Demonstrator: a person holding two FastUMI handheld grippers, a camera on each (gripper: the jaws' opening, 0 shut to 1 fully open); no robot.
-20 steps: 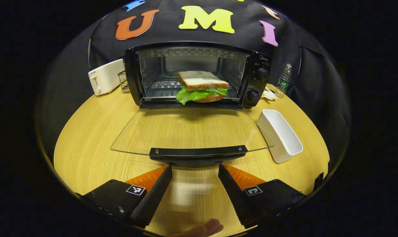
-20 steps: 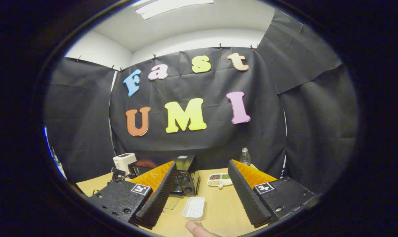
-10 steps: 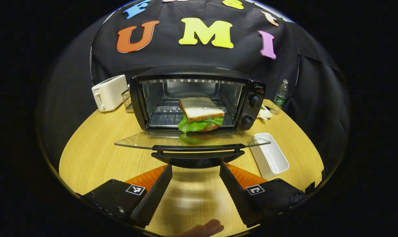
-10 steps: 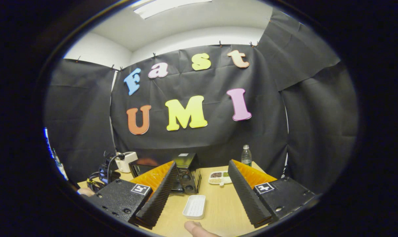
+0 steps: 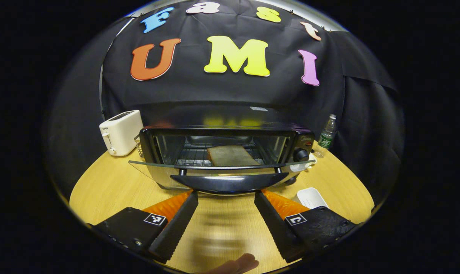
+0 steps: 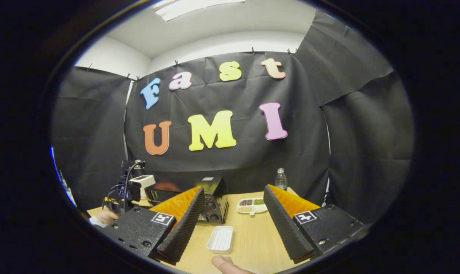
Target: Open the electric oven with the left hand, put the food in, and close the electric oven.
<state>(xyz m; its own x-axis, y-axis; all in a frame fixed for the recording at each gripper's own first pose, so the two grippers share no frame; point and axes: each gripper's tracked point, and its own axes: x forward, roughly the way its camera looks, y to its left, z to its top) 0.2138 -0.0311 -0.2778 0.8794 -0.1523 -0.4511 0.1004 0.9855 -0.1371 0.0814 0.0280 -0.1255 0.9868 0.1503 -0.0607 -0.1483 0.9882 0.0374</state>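
Left tool (image 5: 224,213): black textured body, square coded marker tags, screws, serrated fingers.

The oven door (image 5: 222,167) has swung up from flat to nearly half closed.

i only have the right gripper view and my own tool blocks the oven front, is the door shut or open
Observer: Neither. In the left gripper view the glass door stands partway up, leaving the oven open along the top.
Operator: is the food in there
Observer: Yes, the sandwich lies on the rack inside the oven.
Operator: and where's the left tool
Observer: The left tool is open, with its fingertips just under the door handle. I can't tell whether they touch it.
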